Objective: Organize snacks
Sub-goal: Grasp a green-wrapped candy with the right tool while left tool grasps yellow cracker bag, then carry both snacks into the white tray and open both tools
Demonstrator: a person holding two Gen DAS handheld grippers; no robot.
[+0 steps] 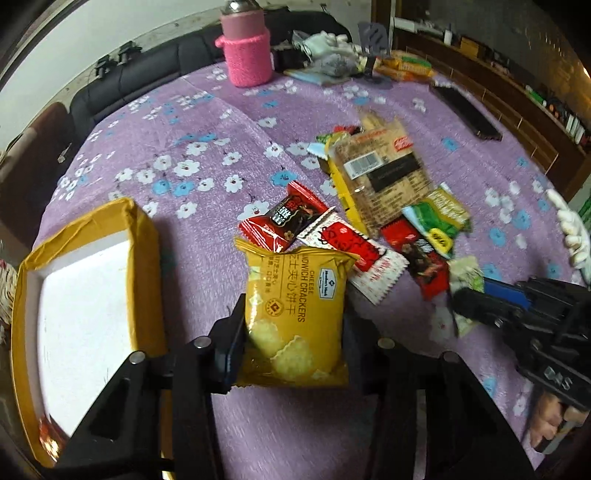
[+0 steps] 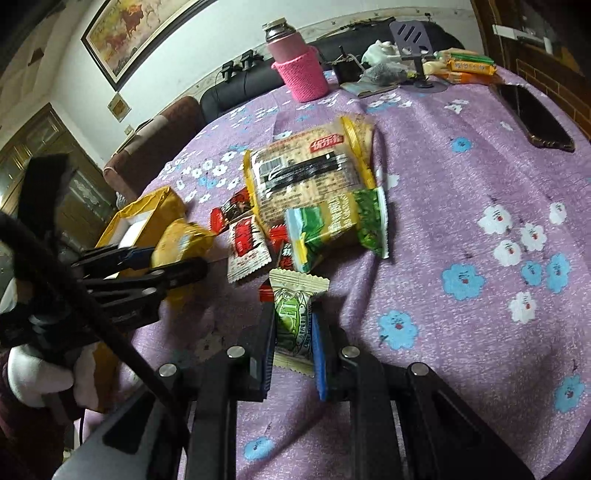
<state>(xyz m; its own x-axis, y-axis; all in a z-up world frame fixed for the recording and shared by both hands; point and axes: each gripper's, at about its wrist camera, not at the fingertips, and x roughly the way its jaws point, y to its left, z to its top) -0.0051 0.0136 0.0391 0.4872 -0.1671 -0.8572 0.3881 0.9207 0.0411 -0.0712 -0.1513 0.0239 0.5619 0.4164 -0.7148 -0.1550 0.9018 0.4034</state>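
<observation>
Left gripper [image 1: 295,332] jaws clamp a yellow cheese-cracker packet [image 1: 295,317] beside the yellow cardboard box [image 1: 144,254]; right gripper [image 2: 293,347] jaws clamp a small green candy wrapper [image 2: 291,317].

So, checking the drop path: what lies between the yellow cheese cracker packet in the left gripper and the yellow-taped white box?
Only bare purple floral tablecloth separates the yellow cheese cracker packet from the yellow-taped white box, seen in the left wrist view.

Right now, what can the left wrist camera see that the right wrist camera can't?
Only the left wrist view shows the print on the yellow cracker packet and most of the box's white floor. Only the right wrist view shows the framed painting and the green candy's label. Both show the snack pile, pink bottle and purple flowered tablecloth.
</observation>
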